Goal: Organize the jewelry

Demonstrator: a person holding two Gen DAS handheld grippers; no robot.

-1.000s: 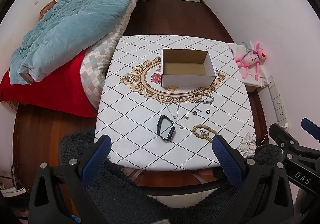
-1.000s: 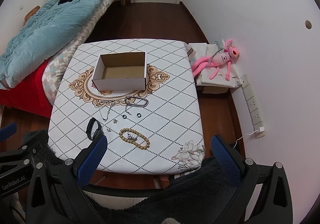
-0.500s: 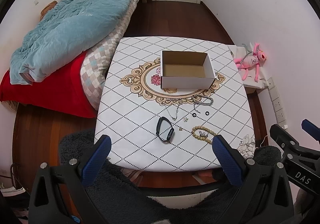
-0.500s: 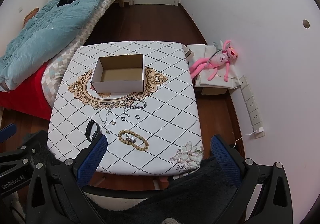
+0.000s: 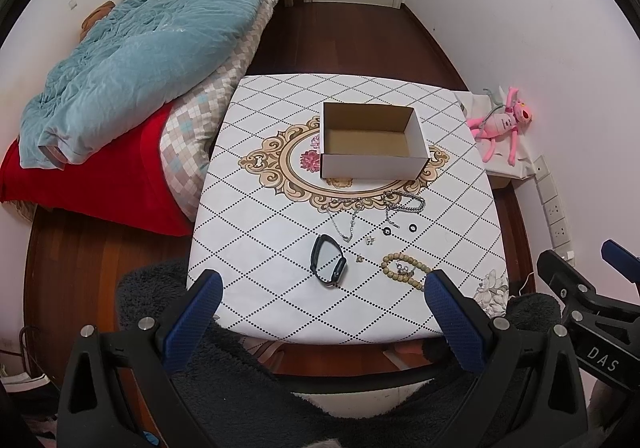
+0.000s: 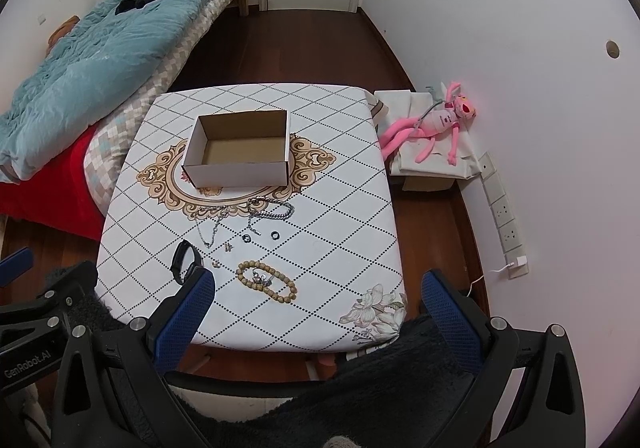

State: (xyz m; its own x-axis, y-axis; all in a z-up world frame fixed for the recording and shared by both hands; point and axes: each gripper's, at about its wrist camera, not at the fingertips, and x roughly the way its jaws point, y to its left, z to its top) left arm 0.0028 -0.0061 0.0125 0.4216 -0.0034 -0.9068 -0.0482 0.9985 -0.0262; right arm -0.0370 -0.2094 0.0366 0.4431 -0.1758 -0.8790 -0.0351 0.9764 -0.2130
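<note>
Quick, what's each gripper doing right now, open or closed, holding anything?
Left gripper: open, holding nothing.
Right gripper: open, holding nothing.

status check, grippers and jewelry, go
Left gripper and right gripper open, empty, above the near table edge. Jewelry loose on the table; box empty. Path clear.

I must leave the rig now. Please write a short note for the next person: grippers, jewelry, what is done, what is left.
Left gripper and right gripper: both open, empty, held above the table's near edge.
Cardboard box: open, at table centre, nothing visible inside.
Lying in front of it on the table: silver chains, two black rings, black wristband, wooden bead bracelet, a few small pieces.
Done: nothing yet.
Left: move every piece into the box.
</note>
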